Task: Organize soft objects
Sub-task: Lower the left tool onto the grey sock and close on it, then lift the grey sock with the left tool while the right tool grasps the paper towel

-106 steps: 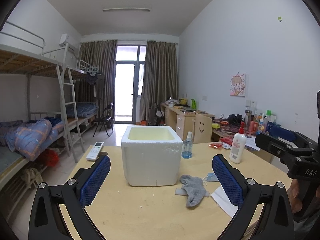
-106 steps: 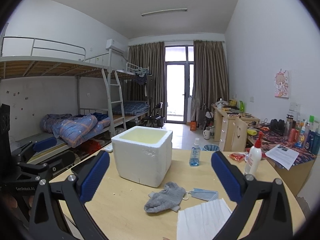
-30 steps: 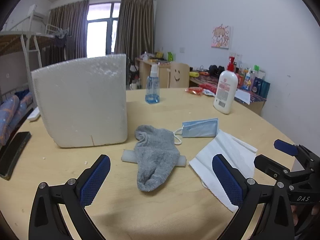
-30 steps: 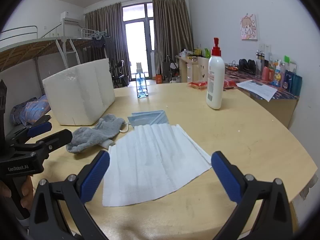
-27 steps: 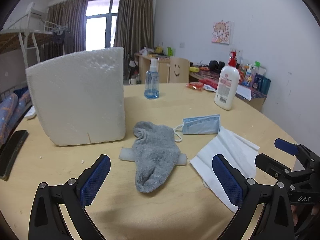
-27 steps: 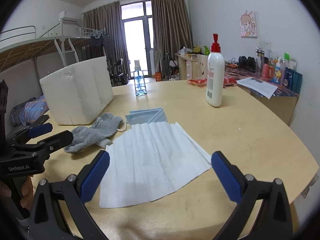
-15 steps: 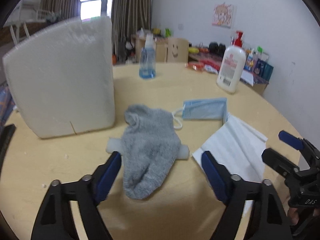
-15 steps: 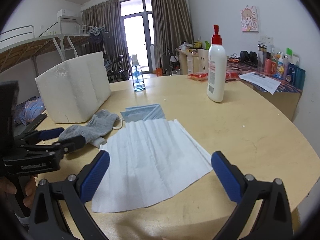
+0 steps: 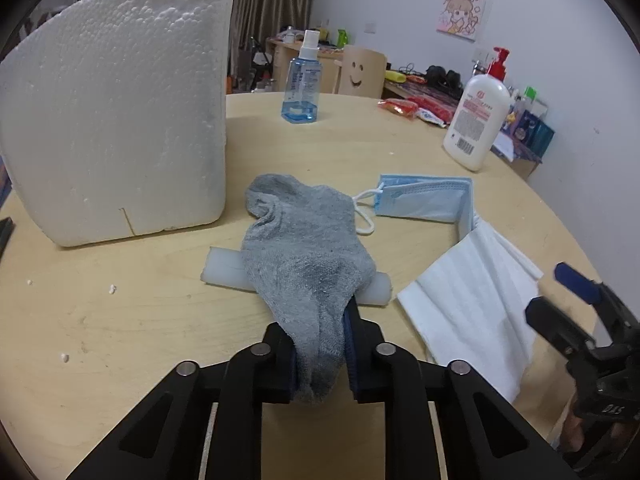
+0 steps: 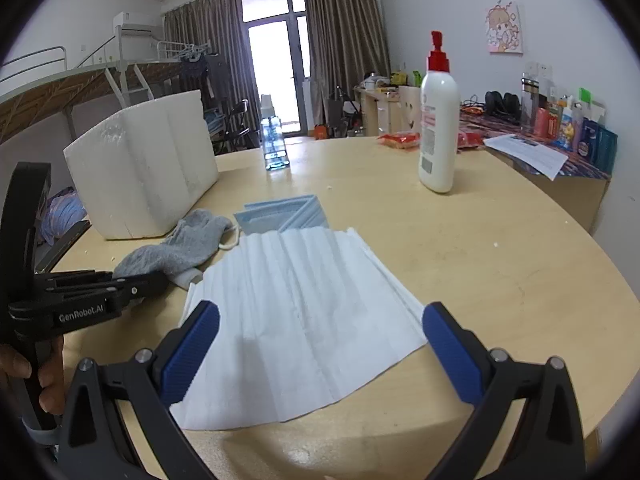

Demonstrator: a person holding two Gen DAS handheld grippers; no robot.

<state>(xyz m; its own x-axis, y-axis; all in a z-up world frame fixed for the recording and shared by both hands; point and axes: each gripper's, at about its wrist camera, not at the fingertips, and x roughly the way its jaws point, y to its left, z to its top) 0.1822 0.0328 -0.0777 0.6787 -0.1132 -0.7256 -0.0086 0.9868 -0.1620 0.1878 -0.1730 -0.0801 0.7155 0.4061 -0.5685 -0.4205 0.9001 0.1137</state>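
Pinching sock toe with left hand-held gripper (image 9: 320, 354), jaws just closed on it.
Grey sock (image 9: 306, 248) lies limp on worktop (image 9: 120, 320) beside foam box (image 9: 116, 108); light, floppy, will likely drape. Right hand-held gripper (image 10: 320, 344) released over white tissue (image 10: 304, 320).

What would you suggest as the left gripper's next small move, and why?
Probably lift straight up: the left gripper, whose jaws have just been closing, pinches the grey sock, which drapes over a white foam strip beside the foam box.
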